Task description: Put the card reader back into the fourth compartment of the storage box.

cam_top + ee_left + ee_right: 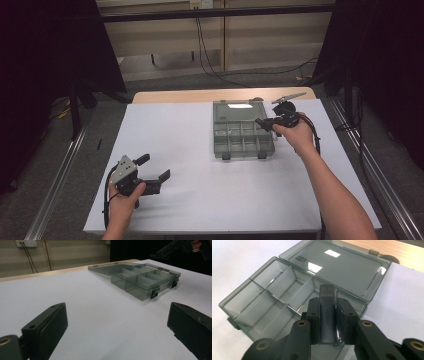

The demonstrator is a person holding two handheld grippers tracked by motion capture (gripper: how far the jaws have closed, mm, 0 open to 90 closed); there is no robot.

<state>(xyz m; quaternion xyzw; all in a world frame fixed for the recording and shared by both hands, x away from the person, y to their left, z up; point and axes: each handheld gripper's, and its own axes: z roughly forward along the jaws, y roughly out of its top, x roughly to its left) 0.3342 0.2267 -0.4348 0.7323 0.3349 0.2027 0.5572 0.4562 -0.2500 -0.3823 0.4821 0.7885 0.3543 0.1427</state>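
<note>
Right tool (327, 322) pinches a small dark adapter (327, 315) just over the open compartment box (243, 145), at the table's two o'clock. Placing looks underway; next, lower into a cell and release. Left tool (152, 172) waits spread at seven o'clock.

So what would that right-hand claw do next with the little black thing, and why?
Probably lower it into a compartment and let go. The right gripper is shut on a small black block just above the open, empty box; the left gripper waits open, far off.
</note>
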